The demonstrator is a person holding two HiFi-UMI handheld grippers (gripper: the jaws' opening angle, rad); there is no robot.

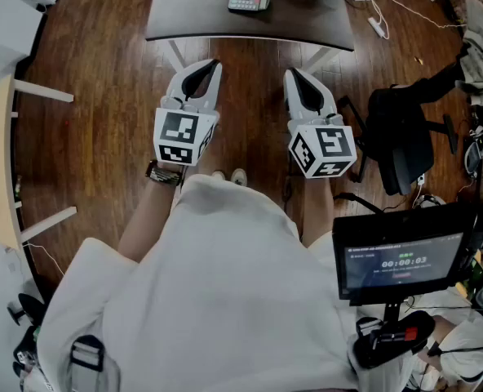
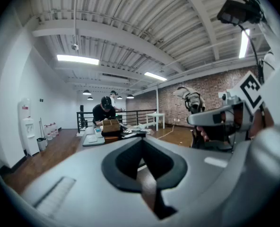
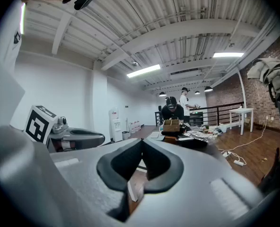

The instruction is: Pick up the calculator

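Hovering side by side, the left gripper (image 1: 212,65) and right gripper (image 1: 292,75) press their jaws together on nothing; the calculator (image 1: 249,0) lies well ahead.

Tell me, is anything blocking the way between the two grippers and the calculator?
Nothing visible does. The calculator lies in the open on the dark table, ahead of the left gripper and right gripper, both shut and empty. Only wooden floor and the table's near edge lie between.

White shirt (image 1: 217,300), wristwatch (image 1: 165,173); white left claw (image 1: 213,65) and right claw (image 1: 291,75) bear checkered marker cubes (image 1: 179,137).
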